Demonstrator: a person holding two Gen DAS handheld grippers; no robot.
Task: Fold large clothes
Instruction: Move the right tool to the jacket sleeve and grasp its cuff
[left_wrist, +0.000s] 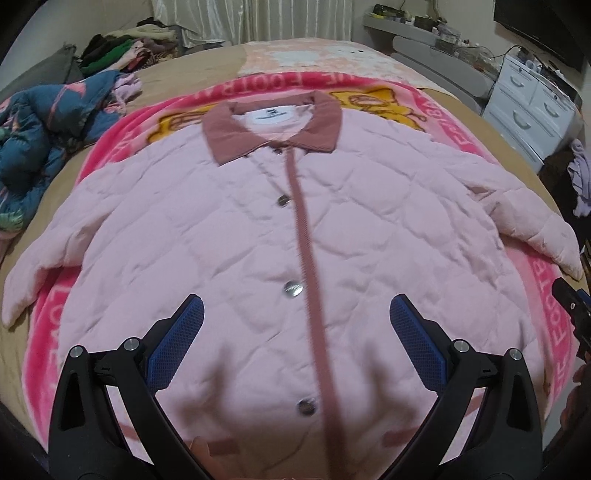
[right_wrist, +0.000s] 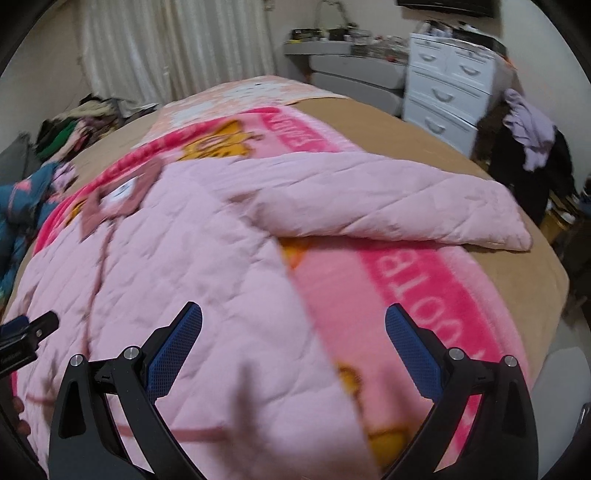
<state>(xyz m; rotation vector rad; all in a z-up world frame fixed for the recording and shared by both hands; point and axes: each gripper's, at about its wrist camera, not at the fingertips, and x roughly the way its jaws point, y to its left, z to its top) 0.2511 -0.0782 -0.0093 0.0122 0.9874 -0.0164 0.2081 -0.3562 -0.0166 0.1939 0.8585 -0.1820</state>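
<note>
**Quilted jacket laid flat, both grippers empty before the first fold**

Spread front-up on a pink printed blanket (left_wrist: 543, 266) across the bed (left_wrist: 177, 79): a pink quilted jacket (left_wrist: 229, 221), buttoned, dusty-rose collar (left_wrist: 273, 129) toward 12 o'clock, hem toward 6. Sleeves out to both sides, one cuff near 9 o'clock in the left wrist view, the other near 3. Silver snap buttons (left_wrist: 293, 288) just left of the placket strip down the middle.

Left gripper (left_wrist: 295, 321) above the lower front, jaws spread wide, nothing between the blue pads (left_wrist: 177, 347). Right gripper (right_wrist: 293, 332) over the jacket's right side edge, jaws likewise wide apart and empty; right sleeve (right_wrist: 388, 199) ahead at 1 o'clock in its view, lying angled over blanket and tan bedsheet (right_wrist: 424, 125). Whether either gripper touches the cloth: cannot tell, both views blurred.

Likely step in hand: reaching for the first grasp, probably the right sleeve, to be folded in across the chest.

To do it well:
- Pinch near the cuff, taking both layers of the padded cloth, not the blanket beneath.
- Lift only enough to clear the body, then carry toward the placket.
- Steady the front with the left gripper against sliding on the plush blanket.
- Lay the sleeve flat, no bunching at the shoulder.

Loose clothes heaped at 10 o'clock, well apart from the jacket.
</note>
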